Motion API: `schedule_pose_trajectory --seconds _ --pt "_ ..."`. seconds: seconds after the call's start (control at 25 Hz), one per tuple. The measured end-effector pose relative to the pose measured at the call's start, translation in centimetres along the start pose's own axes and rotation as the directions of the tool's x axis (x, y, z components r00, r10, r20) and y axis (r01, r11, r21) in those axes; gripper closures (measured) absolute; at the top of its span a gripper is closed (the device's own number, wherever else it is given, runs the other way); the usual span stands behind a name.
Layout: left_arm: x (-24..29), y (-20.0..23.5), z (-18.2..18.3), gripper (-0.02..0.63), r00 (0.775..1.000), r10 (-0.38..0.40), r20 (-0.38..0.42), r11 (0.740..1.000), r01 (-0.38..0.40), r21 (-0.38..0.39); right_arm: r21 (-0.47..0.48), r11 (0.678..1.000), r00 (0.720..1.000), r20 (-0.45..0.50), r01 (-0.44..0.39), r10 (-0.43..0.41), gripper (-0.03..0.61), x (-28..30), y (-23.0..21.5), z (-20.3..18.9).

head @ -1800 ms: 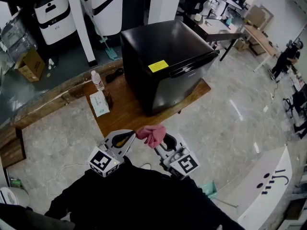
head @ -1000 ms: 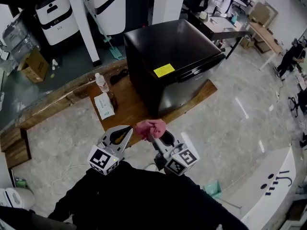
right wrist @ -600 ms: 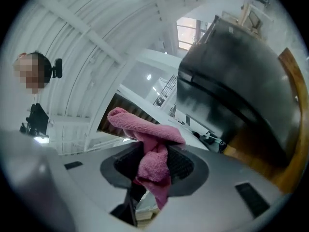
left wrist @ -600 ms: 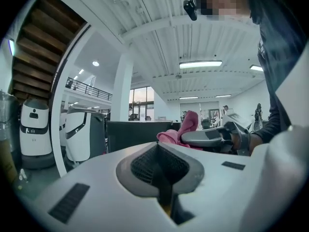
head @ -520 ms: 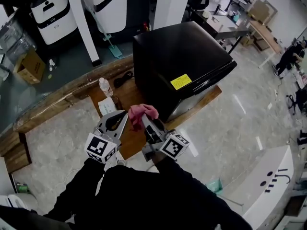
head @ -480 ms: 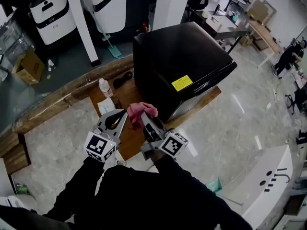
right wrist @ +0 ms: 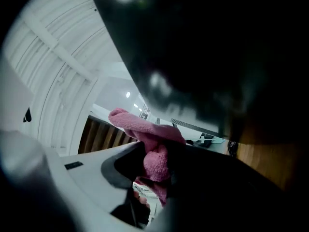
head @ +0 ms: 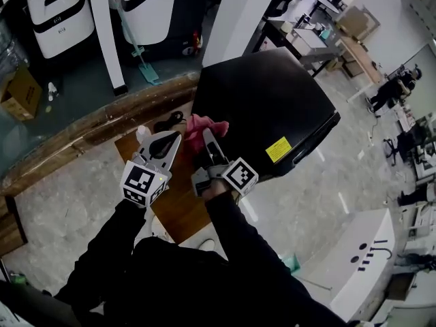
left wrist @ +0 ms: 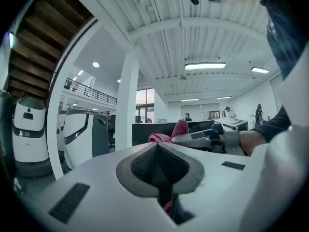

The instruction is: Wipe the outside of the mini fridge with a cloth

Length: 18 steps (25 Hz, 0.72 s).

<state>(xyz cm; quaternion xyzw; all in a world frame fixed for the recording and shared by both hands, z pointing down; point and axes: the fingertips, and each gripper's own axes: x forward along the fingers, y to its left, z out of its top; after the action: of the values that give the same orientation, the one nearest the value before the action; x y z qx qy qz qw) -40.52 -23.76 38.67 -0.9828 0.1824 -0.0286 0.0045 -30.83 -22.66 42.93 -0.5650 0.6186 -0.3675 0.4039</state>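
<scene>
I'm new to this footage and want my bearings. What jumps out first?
The pink cloth stands out first. It is clamped in the right gripper at the near edge of the black mini fridge, mid-frame in the head view. A yellow sticker shows near the fridge's door edge, and the left gripper, alongside, is shut and empty.

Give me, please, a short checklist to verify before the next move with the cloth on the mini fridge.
1. Cloth held: ok. The pink cloth is bunched between the jaws of the right tool.
2. Cloth touching the mini fridge: cannot tell. It sits at the left edge of the fridge's top.
3. Other tool out of the way: ok. The left tool is shut, empty and left of the cloth.
4. Fridge closed: ok. The door looks shut.
5. Fridge top free: ok. Nothing lies on it.
</scene>
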Motion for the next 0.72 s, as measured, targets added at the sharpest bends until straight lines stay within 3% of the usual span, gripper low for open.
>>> schedule_pose_trajectory --seconds 0.16,0.4,0.52,0.72 --pt "3.4 3.7 -1.2 0.607 0.999 -0.028 -0.032 1.0 0.028 0.012 0.08 0.995 0.997 0.052 0.052 -0.056 0.446 4.7 -2.2 0.2" --pt "6.1 7.2 -0.9 0.607 0.998 -0.053 -0.031 0.999 0.053 0.01 0.225 0.974 0.983 0.177 0.011 -0.052 0.448 10.7 -4.4 1.3" --pt "6.3 7.7 -1.5 0.607 0.996 -0.076 -0.046 0.997 0.077 0.02 0.272 0.962 0.971 0.234 -0.016 -0.05 0.446 12.2 -5.3 2.1" --pt "6.6 8.5 -2.0 0.607 0.993 -0.106 -0.046 0.994 0.105 -0.023 0.285 0.957 0.953 0.274 0.048 -0.129 0.447 12.1 -5.1 2.3"
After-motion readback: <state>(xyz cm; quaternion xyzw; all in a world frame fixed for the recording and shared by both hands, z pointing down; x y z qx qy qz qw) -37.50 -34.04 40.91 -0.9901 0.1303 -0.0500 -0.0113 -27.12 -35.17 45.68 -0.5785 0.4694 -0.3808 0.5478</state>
